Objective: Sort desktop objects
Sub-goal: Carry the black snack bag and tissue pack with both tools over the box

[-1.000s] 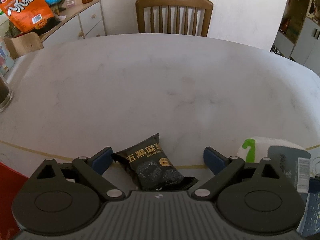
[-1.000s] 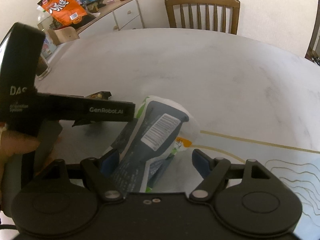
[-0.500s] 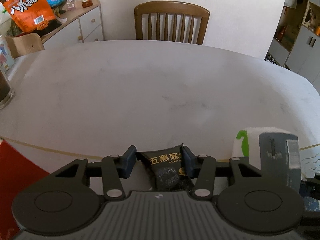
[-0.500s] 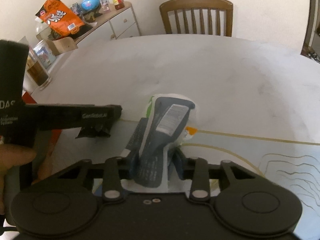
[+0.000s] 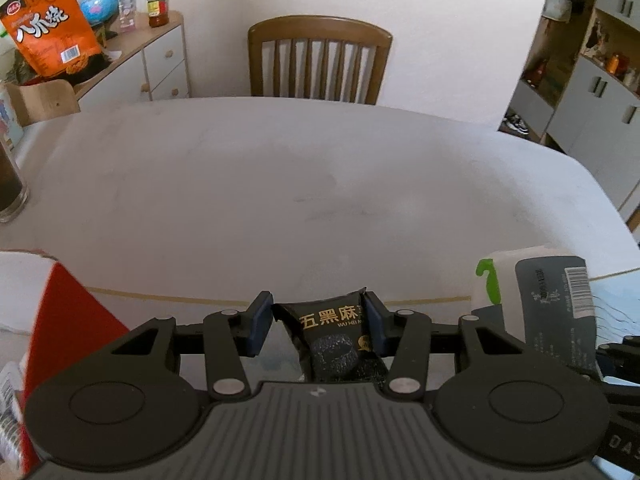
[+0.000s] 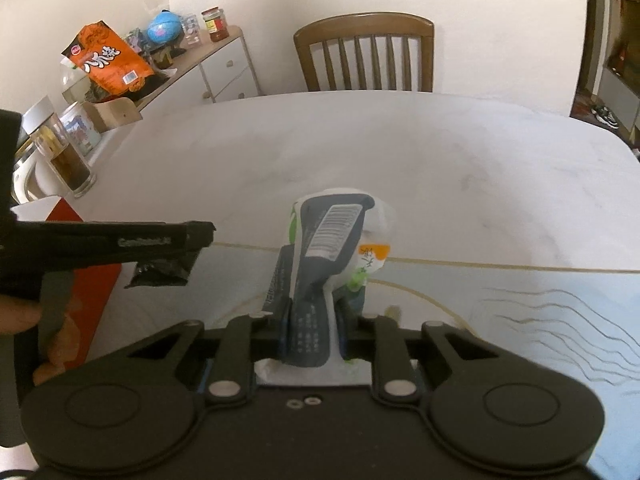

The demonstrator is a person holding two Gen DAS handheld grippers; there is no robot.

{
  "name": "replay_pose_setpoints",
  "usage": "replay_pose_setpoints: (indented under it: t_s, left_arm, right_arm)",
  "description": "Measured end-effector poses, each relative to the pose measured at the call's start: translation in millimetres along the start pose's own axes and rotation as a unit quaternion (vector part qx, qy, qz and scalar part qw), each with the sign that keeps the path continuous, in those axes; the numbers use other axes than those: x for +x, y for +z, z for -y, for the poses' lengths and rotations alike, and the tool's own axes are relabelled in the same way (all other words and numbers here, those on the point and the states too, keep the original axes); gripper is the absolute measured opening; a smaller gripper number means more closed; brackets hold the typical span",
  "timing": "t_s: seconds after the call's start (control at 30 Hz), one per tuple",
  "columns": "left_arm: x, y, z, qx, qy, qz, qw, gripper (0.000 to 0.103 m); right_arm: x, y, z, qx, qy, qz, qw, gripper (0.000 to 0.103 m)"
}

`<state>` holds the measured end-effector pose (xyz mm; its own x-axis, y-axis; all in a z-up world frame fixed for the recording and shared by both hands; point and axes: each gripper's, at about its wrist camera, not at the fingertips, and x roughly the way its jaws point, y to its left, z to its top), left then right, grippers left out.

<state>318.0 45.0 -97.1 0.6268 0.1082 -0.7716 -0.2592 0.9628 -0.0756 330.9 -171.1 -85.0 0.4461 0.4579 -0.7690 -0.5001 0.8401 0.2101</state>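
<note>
My left gripper (image 5: 319, 322) is shut on a small black snack packet (image 5: 332, 340) with gold lettering and holds it above the white table. My right gripper (image 6: 312, 320) is shut on a grey-and-white pouch (image 6: 324, 248) with a barcode and green marks, lifted upright. The pouch also shows at the right edge of the left wrist view (image 5: 556, 308). The left gripper and the black packet (image 6: 160, 274) show at the left of the right wrist view.
A red box (image 5: 64, 320) stands at the left, also in the right wrist view (image 6: 80, 280). A glass jar (image 6: 64, 152) with dark contents stands at the table's left edge. A pale blue mat (image 6: 520, 300) lies front right. A wooden chair (image 5: 318, 62) stands behind the table.
Both grippers closed, the left on the black packet and the right on the pouch, then lifted them off the table. The view has risen and tilted up.
</note>
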Motion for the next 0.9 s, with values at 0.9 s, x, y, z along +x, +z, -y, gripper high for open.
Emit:
replay_pose_setpoints:
  t_s: [0.9]
  left_arm:
    - [-156.6,-28.3,-54.4,0.007,-0.008,0.04,0.9991,0.047]
  right_arm:
    - [-96.7,-15.3,-83.8,-0.023,0.027,0.038,0.999,0.021]
